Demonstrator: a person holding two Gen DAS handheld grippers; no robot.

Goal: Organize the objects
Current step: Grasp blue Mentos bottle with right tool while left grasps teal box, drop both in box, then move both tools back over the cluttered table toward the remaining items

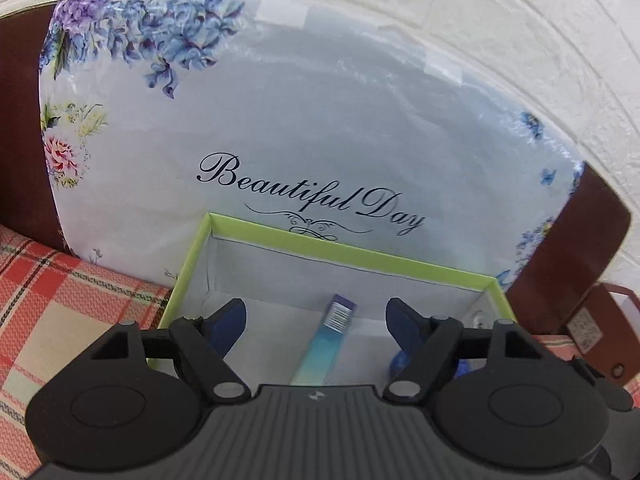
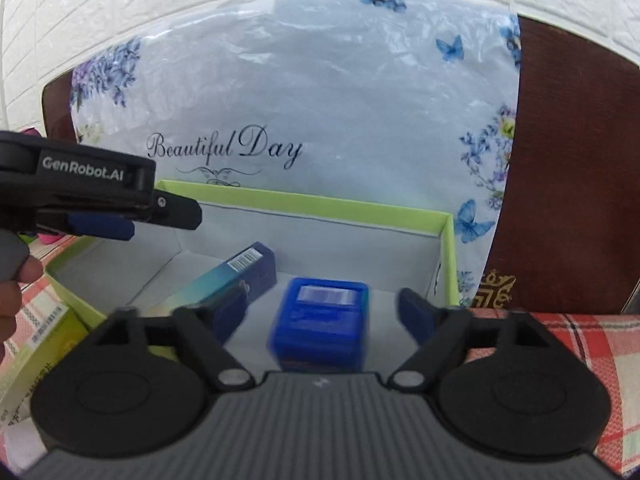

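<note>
An open box with a lime-green rim and a white inside stands on the plaid cloth. A slim teal-to-purple carton lies in it. Beside that carton is a blue plastic case; in the left wrist view only a blue corner of it shows. My left gripper is open above the slim carton, its pads well clear of it. My right gripper is open around the blue case, with a gap on each side. From the right wrist view, the left gripper is over the box's left part.
A pale floral panel reading "Beautiful Day", wrapped in film, stands upright behind the box against a brown board and a white brick wall. A green packet lies left of the box, and a brown box to its right.
</note>
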